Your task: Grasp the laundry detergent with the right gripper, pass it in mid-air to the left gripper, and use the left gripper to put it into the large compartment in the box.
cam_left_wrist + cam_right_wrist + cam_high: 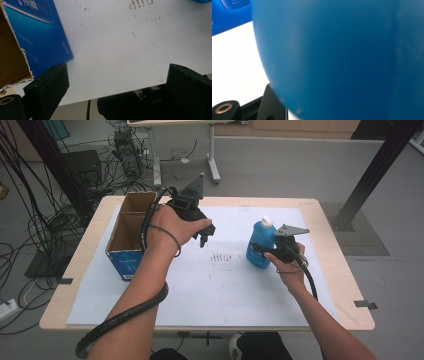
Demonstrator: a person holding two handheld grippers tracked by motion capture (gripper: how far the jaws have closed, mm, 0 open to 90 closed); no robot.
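1. Standing upright on the right half of the white sheet, the blue bottle with its white cap is clamped by the right gripper, whose jaws press on its lower body
2. The left gripper hangs over the sheet near the blue cardboard box, its jaws spread wide with nothing between them
3. The sheet covers most of a pale wooden table; a patch of small dark marks lies between the two grippers
4. Beyond the table the grey floor carries tangled cables and a second table's legs
5. The left gripper view shows the box's torn brown rim close up; the right gripper view has the bottle's blue wall pressed near the lens
6. The box is open-topped and split into two compartments; its brown inside looks bare
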